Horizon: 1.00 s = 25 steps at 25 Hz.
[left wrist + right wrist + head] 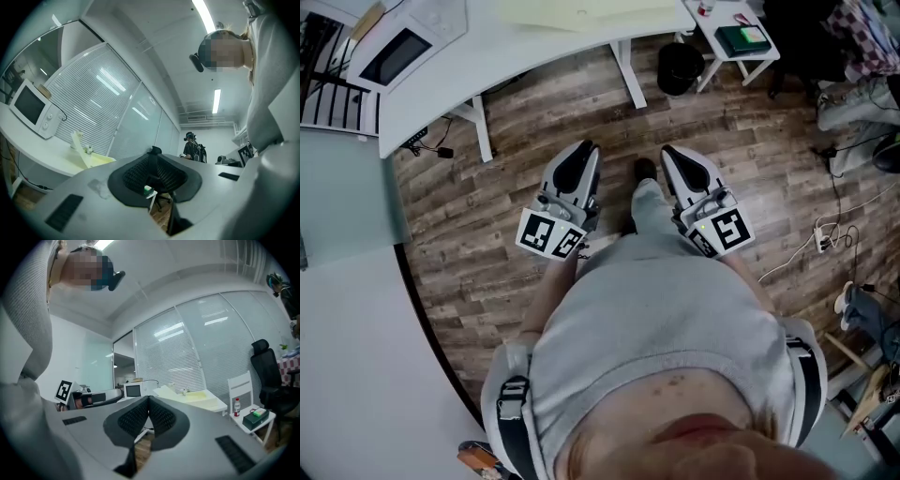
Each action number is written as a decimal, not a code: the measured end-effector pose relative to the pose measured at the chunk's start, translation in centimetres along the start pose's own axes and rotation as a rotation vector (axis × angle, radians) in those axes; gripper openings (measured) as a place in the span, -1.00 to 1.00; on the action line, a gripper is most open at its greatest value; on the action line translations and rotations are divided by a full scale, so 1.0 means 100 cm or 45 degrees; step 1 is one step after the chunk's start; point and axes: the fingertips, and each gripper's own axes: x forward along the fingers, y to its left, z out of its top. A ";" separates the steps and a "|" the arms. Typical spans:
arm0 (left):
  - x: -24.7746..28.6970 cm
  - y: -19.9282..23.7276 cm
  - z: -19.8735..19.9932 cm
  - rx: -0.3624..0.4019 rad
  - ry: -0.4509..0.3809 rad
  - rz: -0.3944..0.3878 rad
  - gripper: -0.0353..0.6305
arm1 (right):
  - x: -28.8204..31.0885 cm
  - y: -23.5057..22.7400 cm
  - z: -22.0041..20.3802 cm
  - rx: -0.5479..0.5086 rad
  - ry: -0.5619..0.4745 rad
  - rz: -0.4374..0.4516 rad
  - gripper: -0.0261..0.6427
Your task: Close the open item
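A pale yellow flat case (pixel 581 11) lies on the white table (pixel 516 56) at the top edge of the head view. In the left gripper view the yellow case (pixel 93 161) has one flap standing up. In the right gripper view the case (pixel 199 397) sits far ahead on the table. My left gripper (pixel 586 146) and right gripper (pixel 667 150) are held side by side at waist height over the wooden floor, well short of the table. The left gripper (pixel 153 151) has its jaw tips together with nothing between them. So does the right gripper (pixel 149 398).
A white microwave (pixel 398 52) stands at the table's left end. A small white side table (pixel 741 42) carries a green box and a bottle, with a black bin (pixel 680 67) beside it. A black office chair (pixel 267 376) and floor cables (pixel 825 234) are at the right. Another person (pixel 192 147) stands far off.
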 end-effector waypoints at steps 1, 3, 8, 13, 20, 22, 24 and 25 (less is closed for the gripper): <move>0.006 0.007 0.001 0.005 -0.002 0.006 -0.72 | 0.007 -0.005 0.002 -0.009 -0.006 0.007 -0.76; 0.020 0.021 0.003 0.019 -0.007 0.021 -0.72 | 0.020 -0.018 0.002 -0.019 0.000 0.016 -0.76; 0.061 0.058 0.010 0.050 -0.019 0.062 -0.72 | 0.057 -0.067 0.009 -0.007 0.022 0.017 -0.76; 0.106 0.085 0.013 0.050 -0.008 0.069 -0.72 | 0.099 -0.106 0.030 -0.017 -0.002 0.023 -0.76; 0.153 0.110 0.000 0.030 0.031 0.100 -0.72 | 0.136 -0.155 0.023 0.032 0.043 0.052 -0.76; 0.165 0.116 -0.002 0.035 0.034 0.108 -0.72 | 0.143 -0.165 0.023 0.032 0.044 0.067 -0.76; 0.177 0.121 -0.002 0.044 0.033 0.110 -0.72 | 0.150 -0.176 0.023 0.033 0.045 0.080 -0.76; 0.183 0.123 -0.002 0.049 0.031 0.112 -0.72 | 0.154 -0.181 0.023 0.035 0.045 0.085 -0.76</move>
